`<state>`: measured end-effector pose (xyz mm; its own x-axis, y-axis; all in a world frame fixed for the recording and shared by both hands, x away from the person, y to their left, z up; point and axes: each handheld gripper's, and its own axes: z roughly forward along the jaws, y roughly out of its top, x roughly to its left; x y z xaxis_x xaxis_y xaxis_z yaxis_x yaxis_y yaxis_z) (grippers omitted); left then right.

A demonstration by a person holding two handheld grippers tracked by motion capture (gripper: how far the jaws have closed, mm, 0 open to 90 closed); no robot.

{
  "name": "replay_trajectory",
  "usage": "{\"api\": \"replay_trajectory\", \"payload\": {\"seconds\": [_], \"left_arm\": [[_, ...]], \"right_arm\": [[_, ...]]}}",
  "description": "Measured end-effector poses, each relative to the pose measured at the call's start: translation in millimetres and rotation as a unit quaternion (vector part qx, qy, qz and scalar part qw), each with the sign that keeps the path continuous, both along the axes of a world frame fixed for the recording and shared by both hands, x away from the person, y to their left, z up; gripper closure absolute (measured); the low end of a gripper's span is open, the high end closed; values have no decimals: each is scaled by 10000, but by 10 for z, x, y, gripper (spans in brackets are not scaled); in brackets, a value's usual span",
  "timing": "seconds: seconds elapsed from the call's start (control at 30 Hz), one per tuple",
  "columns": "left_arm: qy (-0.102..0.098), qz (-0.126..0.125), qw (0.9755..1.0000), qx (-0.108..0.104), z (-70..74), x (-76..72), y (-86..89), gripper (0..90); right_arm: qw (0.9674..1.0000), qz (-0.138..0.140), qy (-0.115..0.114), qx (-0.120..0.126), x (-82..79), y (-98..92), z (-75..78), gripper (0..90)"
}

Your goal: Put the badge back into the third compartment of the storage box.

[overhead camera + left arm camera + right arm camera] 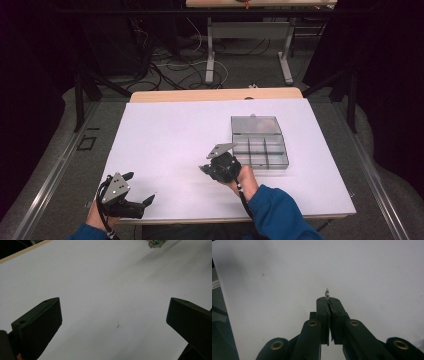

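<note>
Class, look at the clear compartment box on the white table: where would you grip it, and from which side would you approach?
Grip the clear compartment box across its near front wall, coming from above on the person's side. The lid stands open along the far edge, blocking that side, while the thin upright walls suit two flat pads. The left hand-held gripper, open and empty, could likely do it.

Small silvery piece (pixel 327 293) poking from closed fingers, too tiny to identify; green-and-metal thing (pixel 156 242) being cut by top edge; box (pixel 259 141) contents blurring
</note>
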<state>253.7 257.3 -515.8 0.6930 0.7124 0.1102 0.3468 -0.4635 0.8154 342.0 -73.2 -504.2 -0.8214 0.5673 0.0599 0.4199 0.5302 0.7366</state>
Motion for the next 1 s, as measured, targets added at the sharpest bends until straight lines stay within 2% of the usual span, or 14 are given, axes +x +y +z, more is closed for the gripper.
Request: {"api": "replay_trajectory", "payload": {"seconds": [0.03, 0.1, 0.47, 0.53, 0.67, 0.8, 0.83, 1.0], "left_arm": [[-8, -2, 10000, 2, 1, -1, 3, 3], [5, 1, 10000, -14, -2, 3, 2, 3], [-31, -5, 10000, 37, 4, 7, -1, 4], [18, -10, 10000, 10, -1, 6, -4, 4], [-19, -13, 10000, 10, 1, 6, 2, 4], [-9, -31, 10000, 17, 5, 4, -5, 4], [-4, -27, 10000, 39, 4, 8, -3, 4], [-29, -28, 10000, 17, 2, 6, 0, 4]], "right_arm": [[10000, -38, -26, 56, -1, -23, -1, 874], [10000, -40, -31, -10, -4, -76, 12, 874], [9997, -220, -83, 3, -57, -309, 45, 874], [9994, -313, -94, 101, -71, -341, 60, 874], [9991, -344, -199, 144, -82, -423, 81, 874], [9990, -411, -128, 141, -102, -491, 112, 874], [9986, -450, -193, 203, -104, -505, 108, 874], [9979, -544, -207, 290, -118, -597, 140, 874]]}}
